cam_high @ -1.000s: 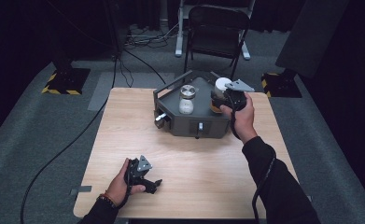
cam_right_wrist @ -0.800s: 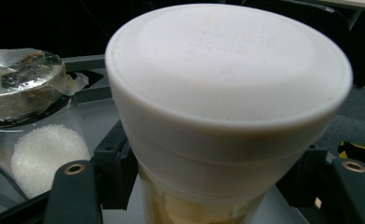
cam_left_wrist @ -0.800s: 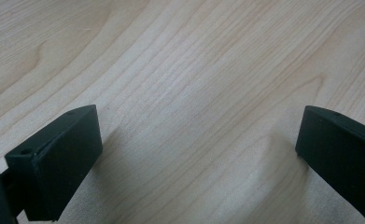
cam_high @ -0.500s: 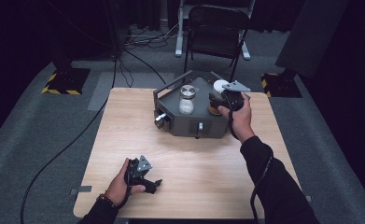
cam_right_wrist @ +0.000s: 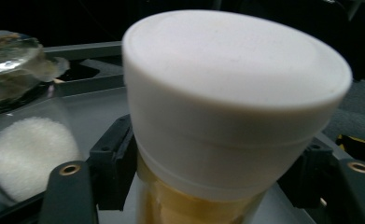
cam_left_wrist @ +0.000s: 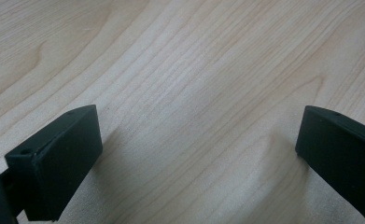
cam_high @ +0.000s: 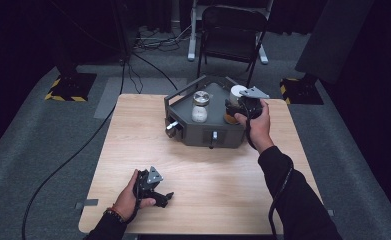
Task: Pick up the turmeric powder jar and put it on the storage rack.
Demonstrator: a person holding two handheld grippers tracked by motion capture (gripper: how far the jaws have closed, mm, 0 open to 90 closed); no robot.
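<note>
White-capped jar (cam_right_wrist: 227,116) of amber contents sits between the jaws of the right claw (cam_high: 236,106), inside the dark tray (cam_high: 203,135) at the worktop's (cam_high: 208,170) 12 o'clock edge. The jaws have just been opening slightly; whether the pads press the glass cannot be told. At the jar's 9 o'clock stands a glass jar (cam_high: 200,106) of white powder, kept upright by the tray. The right forearm reaches forward, wrist level. The left claw (cam_left_wrist: 194,154) lies at 7 o'clock, jaws wide and empty.
</note>
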